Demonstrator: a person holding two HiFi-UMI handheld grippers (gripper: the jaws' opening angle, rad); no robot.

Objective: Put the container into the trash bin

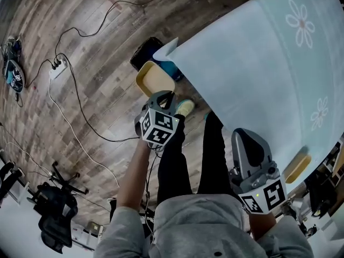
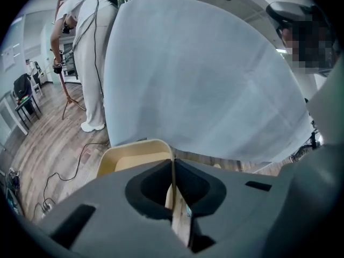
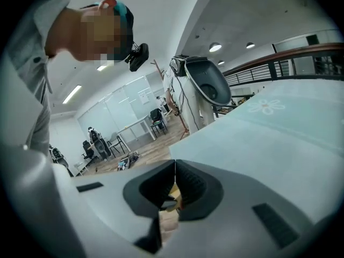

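Cream-yellow shallow plastic container [image 1: 155, 79], rectangular with rounded corners: I am gripping it by one thin side wall in my left hand-held gripper [image 1: 164, 97], whose jaws are pinching that wall. It is hanging clear of the bench [image 1: 258, 63], which is draped in a pale blue-green cloth, above the wood-plank floor [image 1: 80, 31]. It is partly overlapping the dark trash bin [image 1: 144, 55] below.

Right hand-held gripper [image 1: 248, 144]: jaws together, nothing clamped that I can make out, idling beside the bench edge.

Step in hand, as I am judging it: bringing the container over the bin. I am advising myself to centre it on the opening, keep clear of the hanging cloth corner, and part the jaws only once it sits low over the mouth, since a rim pinch may let it swing.
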